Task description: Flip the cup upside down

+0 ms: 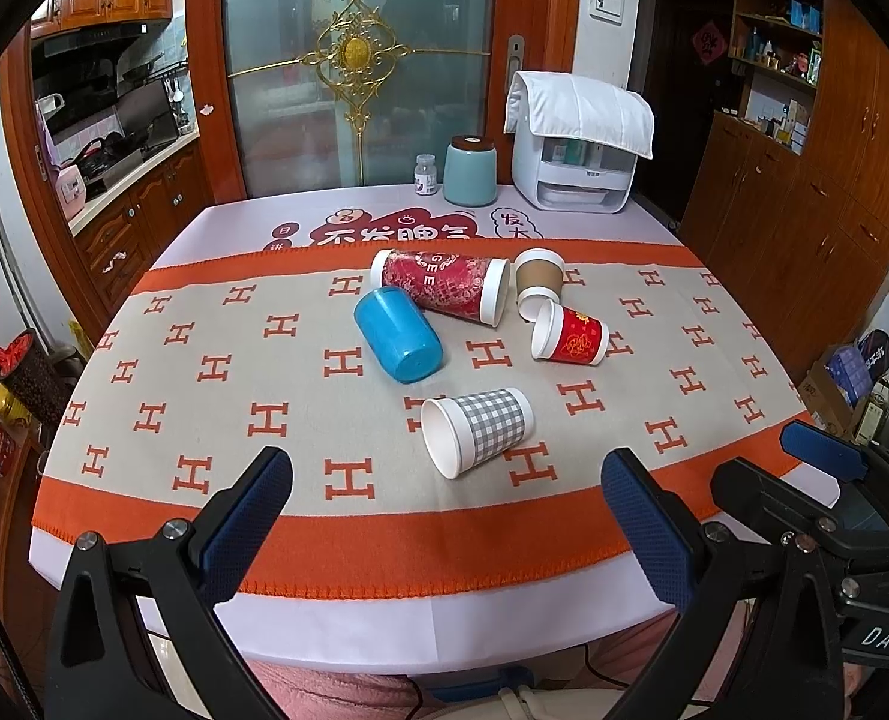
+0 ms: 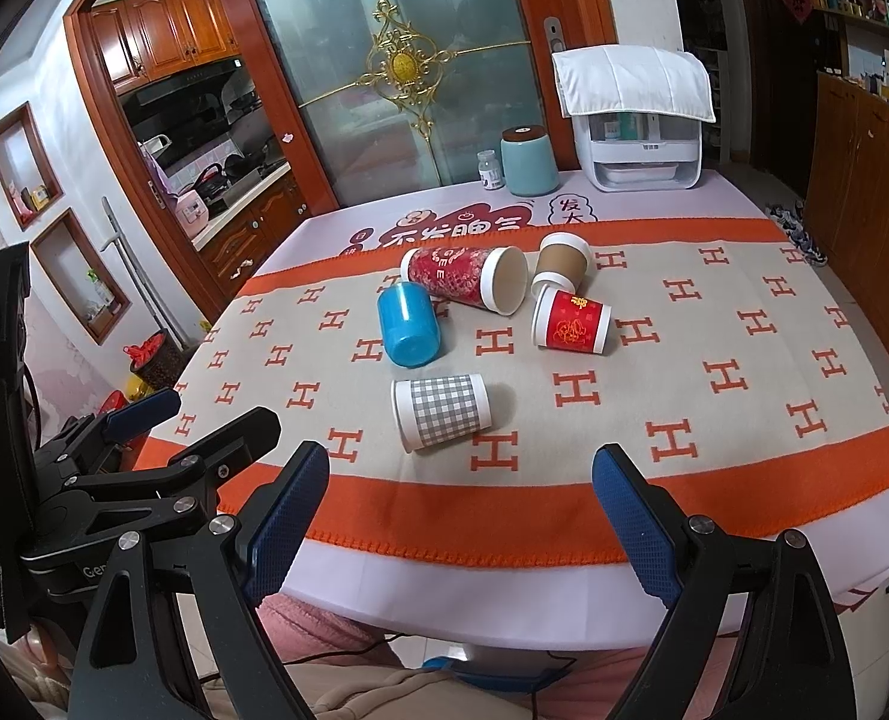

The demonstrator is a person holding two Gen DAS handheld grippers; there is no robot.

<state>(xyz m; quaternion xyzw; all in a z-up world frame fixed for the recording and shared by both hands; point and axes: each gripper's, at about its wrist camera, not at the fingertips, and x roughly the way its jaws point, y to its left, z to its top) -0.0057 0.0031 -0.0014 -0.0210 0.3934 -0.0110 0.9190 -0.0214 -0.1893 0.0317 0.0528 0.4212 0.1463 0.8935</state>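
Several cups lie on their sides on the table: a grey checked paper cup (image 1: pixel 475 429) (image 2: pixel 441 411) nearest me, a blue plastic cup (image 1: pixel 398 335) (image 2: pixel 407 325), a tall red patterned cup (image 1: pixel 441 287) (image 2: pixel 465 277), a small red cup (image 1: pixel 569 336) (image 2: pixel 570 321) and a brown sleeved cup (image 1: pixel 539 281) (image 2: pixel 559 269). My left gripper (image 1: pixel 447 516) is open and empty, above the table's near edge, short of the checked cup. My right gripper (image 2: pixel 459 516) is open and empty, also at the near edge. It also shows in the left wrist view (image 1: pixel 828 468).
The table carries an orange-and-grey H-patterned cloth (image 1: pixel 216 372) (image 2: pixel 744 372). At the far edge stand a teal canister (image 1: pixel 470 171) (image 2: pixel 528 161), a small bottle (image 1: pixel 425 175) (image 2: pixel 489 170) and a white appliance with a cloth over it (image 1: pixel 573 162) (image 2: pixel 642 138). Wooden cabinets stand to the right.
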